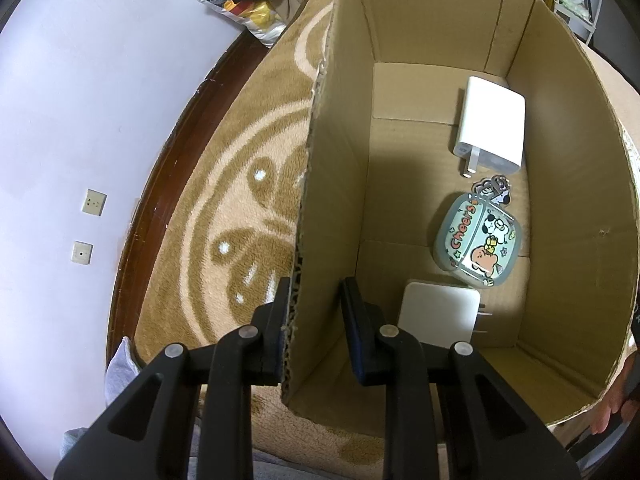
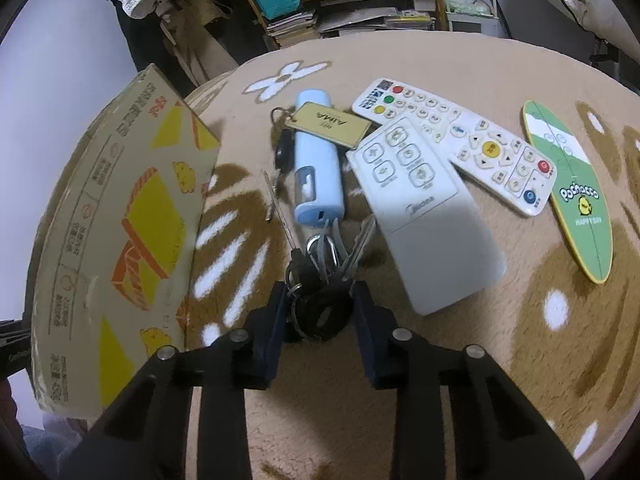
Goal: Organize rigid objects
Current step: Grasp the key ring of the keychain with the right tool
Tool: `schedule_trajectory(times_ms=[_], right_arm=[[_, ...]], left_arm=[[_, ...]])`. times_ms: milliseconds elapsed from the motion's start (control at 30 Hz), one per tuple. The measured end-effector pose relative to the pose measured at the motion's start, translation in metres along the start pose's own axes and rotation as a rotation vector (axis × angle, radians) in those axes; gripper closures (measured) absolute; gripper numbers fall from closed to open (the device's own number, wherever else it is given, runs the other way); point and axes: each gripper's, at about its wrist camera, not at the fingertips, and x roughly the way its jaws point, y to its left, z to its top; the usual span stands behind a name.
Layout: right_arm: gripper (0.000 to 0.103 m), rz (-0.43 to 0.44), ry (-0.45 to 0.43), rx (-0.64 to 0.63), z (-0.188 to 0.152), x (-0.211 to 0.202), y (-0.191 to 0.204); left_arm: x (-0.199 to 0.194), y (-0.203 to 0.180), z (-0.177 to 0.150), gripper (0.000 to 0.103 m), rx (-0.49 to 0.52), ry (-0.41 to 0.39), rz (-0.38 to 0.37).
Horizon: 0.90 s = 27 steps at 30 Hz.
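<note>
My left gripper (image 1: pixel 314 300) is open and straddles the left wall of the cardboard box (image 1: pixel 316 184), one finger outside and one inside. In the box lie a white charger (image 1: pixel 490 126), a cartoon earbud case (image 1: pixel 478 238) and a second white charger (image 1: pixel 438 316). My right gripper (image 2: pixel 320 294) is shut on the key bunch (image 2: pixel 322 276), which rests on the blanket. Beyond it lie a blue tube (image 2: pixel 316 160), a brass key tag (image 2: pixel 332 124), a white air-conditioner remote (image 2: pixel 420 208), a TV remote (image 2: pixel 460 136) and a green oval card (image 2: pixel 568 184).
The box's printed outer side (image 2: pixel 120 240) stands left of the keys. A tan patterned blanket (image 2: pixel 500 340) covers the round table. Shelves with books (image 2: pixel 360 12) stand behind it. A wall with sockets (image 1: pixel 94 202) is on the left. A hand (image 1: pixel 616 404) shows at the box's right.
</note>
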Motion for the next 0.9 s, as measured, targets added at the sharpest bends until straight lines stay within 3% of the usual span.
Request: schedule_trajectory(times_ms=[233, 900], right_arm=[[0.073, -0.053, -0.054, -0.055, -0.004, -0.007, 0.015], [0.074, -0.008, -0.187, -0.021, 0.002, -0.069, 0.024]], left_arm=[[0.0, 0.002, 0.001, 0.08, -0.005, 0.001, -0.006], [-0.001, -0.002, 0.0, 0.08, 0.0, 0.001, 0.001]])
